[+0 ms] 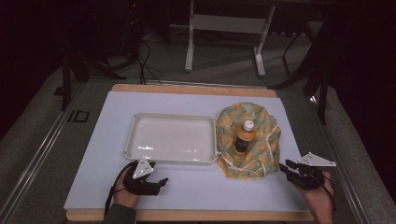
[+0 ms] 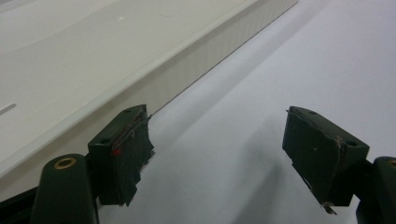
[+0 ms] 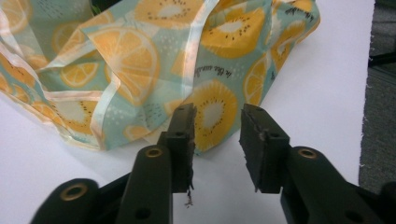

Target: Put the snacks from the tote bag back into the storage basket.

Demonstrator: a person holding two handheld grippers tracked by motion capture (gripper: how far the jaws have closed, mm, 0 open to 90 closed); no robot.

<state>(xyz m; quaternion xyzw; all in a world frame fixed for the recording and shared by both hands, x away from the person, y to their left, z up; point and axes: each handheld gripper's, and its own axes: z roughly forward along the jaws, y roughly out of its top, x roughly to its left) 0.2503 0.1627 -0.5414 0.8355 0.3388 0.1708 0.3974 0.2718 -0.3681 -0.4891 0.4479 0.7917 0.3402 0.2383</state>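
Right hand-held gripper (image 1: 286, 167) sits at the near right of the worktop (image 1: 196, 191) in the high view, jaws pointing at the fruit-print cloth (image 1: 254, 154), just short of its near edge. Left hand-held gripper (image 1: 161, 182) rests near the front of the tray (image 1: 140, 119), jaws aimed right, w/ nothing in them. Cloth lies bunched right of the tray, touching its right rim, w/ a bottle (image 1: 244, 135) standing upright in the middle of it. Step in hand, as I read it: closing in on a cloth edge to grip it.

Left gripper view: left hand-held gripper (image 2: 217, 154) has its 2 jaws wide apart over bare worktop (image 2: 289, 84), empty. Tray (image 2: 187, 60) runs alongside, off-white plastic, shallow, w/ a ribbed outer wall and flat rim. Jaw pads look worn and frayed.

Right gripper view: right hand-held gripper (image 3: 215, 135) has its jaws at a narrow gap, partly closed; cloth (image 3: 140, 60) lies just beyond the tips, not pinched yet. Fabric is thin, soft, creased, teal w/ orange slices and kiwi halves, pale satin-like trim along the hems. Next move calls for easing fwd so a fold or hem sits between the pads, then closing; loose fabric may slip, so a thick hem looks the safer bite.
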